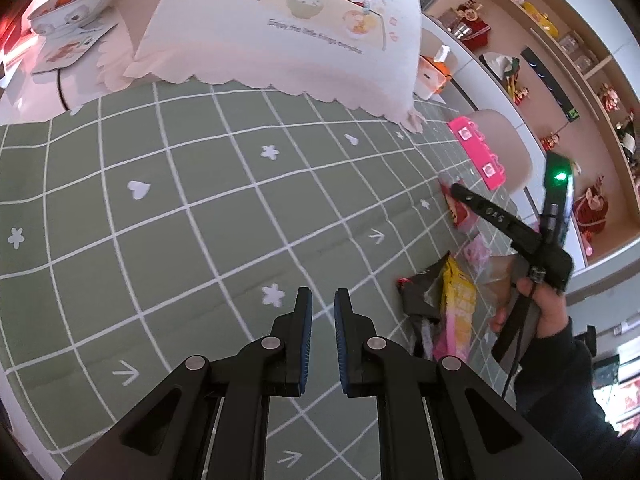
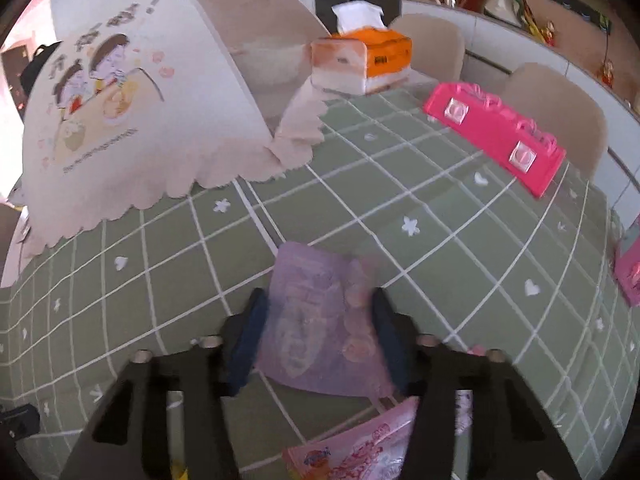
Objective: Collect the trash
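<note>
My right gripper (image 2: 318, 300) points down at the green checked tablecloth (image 2: 440, 248) with a flat purple wrapper (image 2: 316, 320) between its blurred fingers, which stand wide at the wrapper's two sides. A pink printed wrapper (image 2: 360, 452) lies just below it. In the left wrist view a hand (image 1: 548, 312) holds that right gripper (image 1: 454, 192) over a red packet (image 1: 460, 212), near a yellow wrapper (image 1: 460, 296) and a dark wrapper (image 1: 420, 292). My left gripper (image 1: 323, 300) hovers over bare cloth, its pads nearly together with nothing between them.
A large dome-shaped food cover (image 1: 280, 28) with a cartoon print stands at the back of the table. A bowl (image 1: 72, 8) sits far left. An orange tissue box (image 2: 360, 60), a pink box (image 2: 496, 136) and beige chairs (image 2: 560, 112) line the far edge.
</note>
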`<state>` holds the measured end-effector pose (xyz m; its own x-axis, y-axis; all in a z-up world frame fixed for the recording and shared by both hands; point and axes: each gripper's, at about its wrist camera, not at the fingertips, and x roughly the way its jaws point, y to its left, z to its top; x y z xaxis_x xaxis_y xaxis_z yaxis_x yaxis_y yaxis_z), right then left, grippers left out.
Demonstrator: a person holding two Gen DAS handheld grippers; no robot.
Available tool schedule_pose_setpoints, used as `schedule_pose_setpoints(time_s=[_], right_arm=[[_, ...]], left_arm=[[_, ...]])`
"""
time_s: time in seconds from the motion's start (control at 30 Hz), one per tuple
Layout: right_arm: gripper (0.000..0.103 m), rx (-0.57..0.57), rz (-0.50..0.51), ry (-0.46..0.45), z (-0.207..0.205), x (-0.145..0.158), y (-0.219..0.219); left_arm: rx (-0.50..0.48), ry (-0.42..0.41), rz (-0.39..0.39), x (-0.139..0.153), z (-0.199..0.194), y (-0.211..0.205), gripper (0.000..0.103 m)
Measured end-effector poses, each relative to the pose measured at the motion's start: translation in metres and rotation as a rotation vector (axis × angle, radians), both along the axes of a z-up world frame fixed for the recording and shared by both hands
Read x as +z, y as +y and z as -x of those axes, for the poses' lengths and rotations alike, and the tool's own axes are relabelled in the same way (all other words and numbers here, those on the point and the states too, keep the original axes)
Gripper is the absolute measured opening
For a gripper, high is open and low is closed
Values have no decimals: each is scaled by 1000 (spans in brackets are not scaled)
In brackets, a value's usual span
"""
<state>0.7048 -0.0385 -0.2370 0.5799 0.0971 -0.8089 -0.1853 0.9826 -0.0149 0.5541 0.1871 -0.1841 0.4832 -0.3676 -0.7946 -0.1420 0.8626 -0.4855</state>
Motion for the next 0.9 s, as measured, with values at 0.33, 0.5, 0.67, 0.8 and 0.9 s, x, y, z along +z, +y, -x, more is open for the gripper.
schedule_pose_setpoints(time_s=[0.33, 0.5, 0.67, 0.8, 0.9], right_arm=[[5, 11, -101, 25, 47, 36, -46], [11, -27, -160, 17, 73, 47, -73], [40, -68, -192, 17, 91, 49, -83], [40, -108, -221, 52, 100, 42, -92], [40, -122, -237, 69, 107, 39, -96]], left_arm=[[-107, -92, -18, 22, 1, -41, 13], [63, -150, -41, 27, -13, -8, 33], [156, -96, 32, 10, -49, 20, 43], [190, 12, 126, -12, -68, 30, 43], [242, 55, 187, -22, -77, 36, 43]])
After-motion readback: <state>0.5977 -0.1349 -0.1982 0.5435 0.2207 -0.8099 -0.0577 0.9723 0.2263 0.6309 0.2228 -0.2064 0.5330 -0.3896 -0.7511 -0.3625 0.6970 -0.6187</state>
